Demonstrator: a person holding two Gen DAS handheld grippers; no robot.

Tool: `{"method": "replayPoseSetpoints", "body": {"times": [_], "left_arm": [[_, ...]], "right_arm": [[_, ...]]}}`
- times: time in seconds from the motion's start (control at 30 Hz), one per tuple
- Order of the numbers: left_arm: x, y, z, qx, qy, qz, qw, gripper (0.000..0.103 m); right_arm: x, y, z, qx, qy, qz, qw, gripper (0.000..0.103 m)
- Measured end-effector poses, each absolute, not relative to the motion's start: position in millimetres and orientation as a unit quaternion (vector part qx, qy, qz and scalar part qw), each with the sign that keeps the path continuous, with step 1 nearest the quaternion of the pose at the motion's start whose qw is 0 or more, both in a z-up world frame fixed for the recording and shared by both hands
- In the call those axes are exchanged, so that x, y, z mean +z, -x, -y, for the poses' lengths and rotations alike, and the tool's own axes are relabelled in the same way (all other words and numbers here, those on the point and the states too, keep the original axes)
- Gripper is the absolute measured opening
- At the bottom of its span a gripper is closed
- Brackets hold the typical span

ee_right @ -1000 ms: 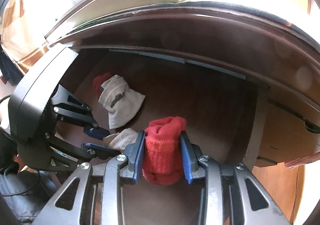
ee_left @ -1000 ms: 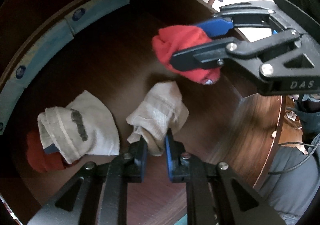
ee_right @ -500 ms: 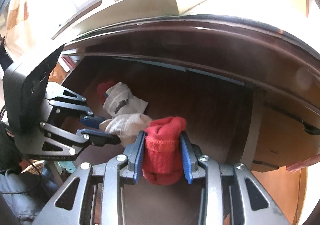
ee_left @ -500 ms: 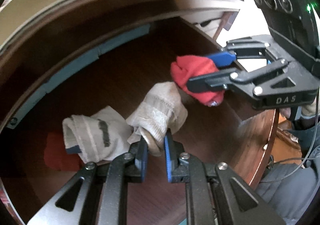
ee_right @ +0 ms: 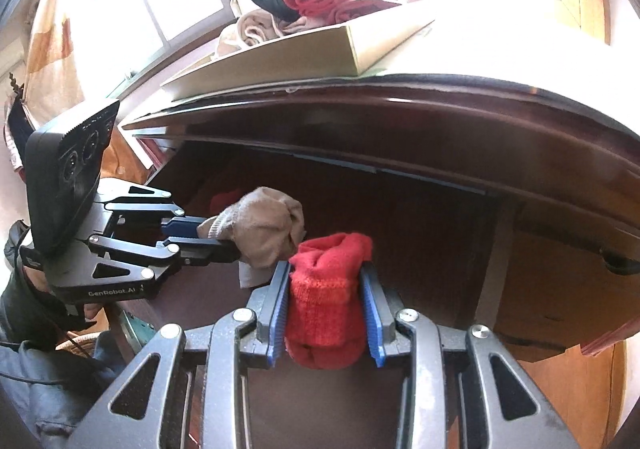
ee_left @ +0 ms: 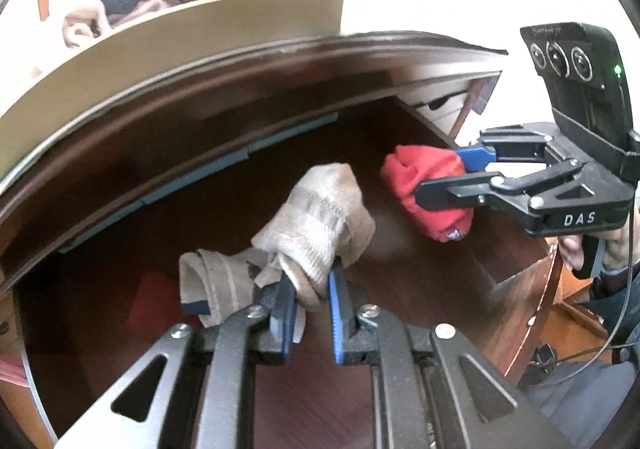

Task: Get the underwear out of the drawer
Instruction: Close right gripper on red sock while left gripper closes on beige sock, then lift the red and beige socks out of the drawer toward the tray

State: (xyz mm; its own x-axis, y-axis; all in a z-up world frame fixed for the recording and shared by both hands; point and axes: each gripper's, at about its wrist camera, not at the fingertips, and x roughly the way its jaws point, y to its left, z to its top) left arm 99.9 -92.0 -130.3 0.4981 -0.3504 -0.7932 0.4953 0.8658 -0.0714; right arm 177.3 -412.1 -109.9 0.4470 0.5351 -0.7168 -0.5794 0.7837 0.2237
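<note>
Right, left gripper (ee_left: 310, 291) clamps the beige roll (ee_left: 320, 225), right gripper (ee_right: 326, 313) the red roll (ee_right: 328, 297), both above the drawer (ee_right: 400, 225). Lift clear of the cabinet lip, grips firm.

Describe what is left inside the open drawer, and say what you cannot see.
Inside the drawer lie a striped pale bundle and something red beside it. The grippers hide part of the floor.

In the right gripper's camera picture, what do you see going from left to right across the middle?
Left gripper → beige bundle it holds → red bundle in the right gripper → drawer's wooden side wall.
</note>
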Motion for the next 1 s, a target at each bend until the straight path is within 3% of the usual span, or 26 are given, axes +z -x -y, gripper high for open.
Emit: {"method": "replayPoseSetpoints", "body": {"times": [1.0], "left_arm": [[-111,-78,72,-0.188,-0.044,-0.334,0.923,0.012]], "right_arm": [[-93,-149,431,0.336,0.014,-0.320,0.886,0.036]]}}
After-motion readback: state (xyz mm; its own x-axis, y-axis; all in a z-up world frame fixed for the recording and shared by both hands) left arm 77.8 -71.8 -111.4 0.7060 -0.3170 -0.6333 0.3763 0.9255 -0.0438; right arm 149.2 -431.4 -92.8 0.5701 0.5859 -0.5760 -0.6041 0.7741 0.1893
